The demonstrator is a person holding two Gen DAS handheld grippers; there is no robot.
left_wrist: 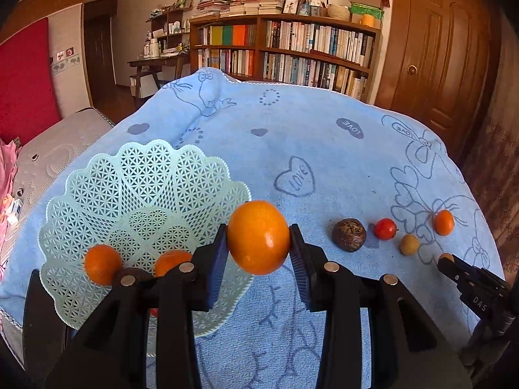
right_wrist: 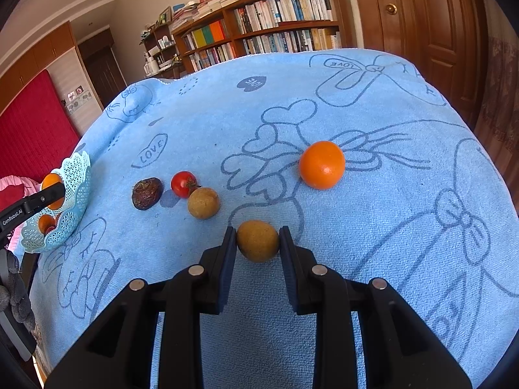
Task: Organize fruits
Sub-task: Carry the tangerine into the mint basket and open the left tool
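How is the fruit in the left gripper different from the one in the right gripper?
The orange in the left gripper is bright orange and glossy; the brown fruit in the right gripper is dull and speckled. The orange spreads its fingers wider. Both are round and clamped.

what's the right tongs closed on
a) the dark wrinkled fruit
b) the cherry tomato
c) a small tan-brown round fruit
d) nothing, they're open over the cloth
c: in the right wrist view the right tongs have both pads pressed against the small tan-brown fruit, while the cherry tomato and dark wrinkled fruit lie untouched on the blue cloth.
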